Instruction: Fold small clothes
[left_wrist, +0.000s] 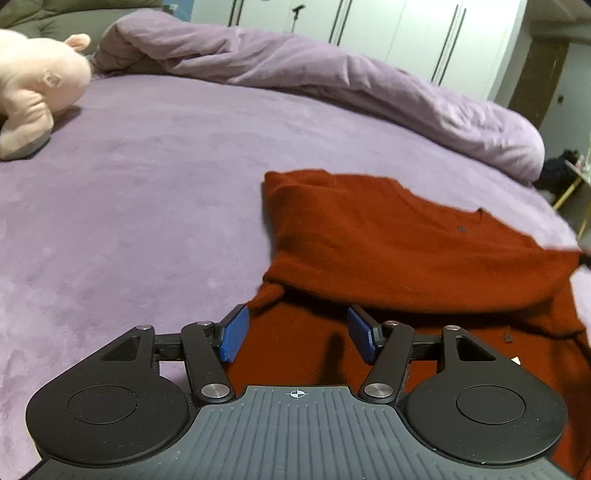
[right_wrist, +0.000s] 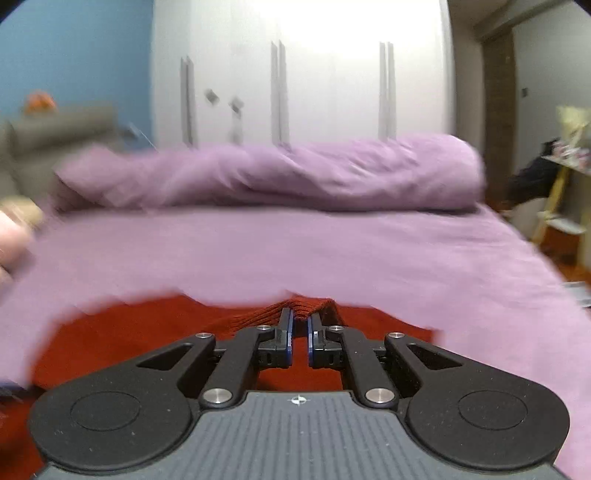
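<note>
Indoor light, kinda dim and warm overall. Right wrist view is heavily motion-blurred, and the white wardrobe (right_wrist: 303, 74) blows out into glare at top center. Left wrist view is sharper, just a bit soft toward the right edge. Fisheye bends the bed (left_wrist: 129, 203) hard, with dark corners in both.

A pink plush toy (left_wrist: 35, 92) was laid on the purple bedsheet (left_wrist: 147, 192), a rumpled duvet (left_wrist: 332, 77) heaped behind.

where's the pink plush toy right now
In the left wrist view, the pink plush toy lies at the far left on the purple bedsheet, beside the rolled lilac duvet.
</note>
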